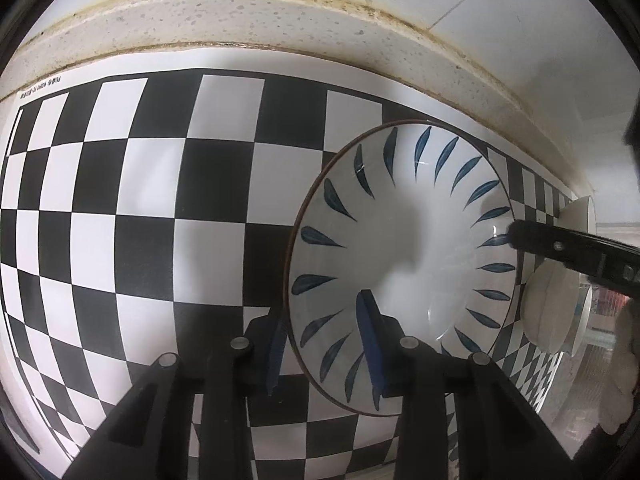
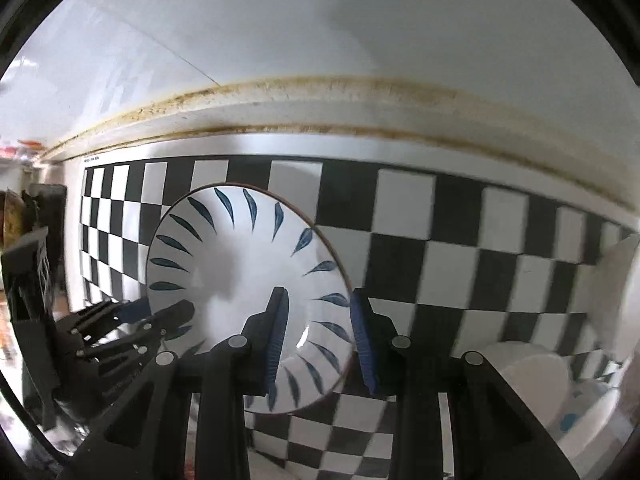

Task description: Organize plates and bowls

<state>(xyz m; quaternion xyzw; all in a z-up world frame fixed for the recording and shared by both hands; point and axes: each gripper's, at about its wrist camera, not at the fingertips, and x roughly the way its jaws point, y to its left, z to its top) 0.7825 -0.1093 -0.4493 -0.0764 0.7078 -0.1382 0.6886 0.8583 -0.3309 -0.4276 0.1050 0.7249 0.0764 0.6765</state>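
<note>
A white bowl with blue leaf marks and a brown rim (image 1: 404,264) sits on the checkerboard mat (image 1: 160,200). My left gripper (image 1: 324,344) straddles the bowl's near-left rim, one blue pad inside and one outside, with a gap showing. My right gripper (image 2: 320,340) straddles the same bowl (image 2: 240,272) at its right rim the same way. In the left wrist view the right gripper's finger (image 1: 560,246) reaches over the bowl's right edge. In the right wrist view the left gripper (image 2: 136,316) shows at the bowl's left rim.
White dishes (image 1: 554,312) stand on the mat's right end, also in the right wrist view (image 2: 532,384). A stained speckled ledge (image 1: 280,16) and tiled wall run behind the mat. Clutter shows at the far left (image 2: 24,240).
</note>
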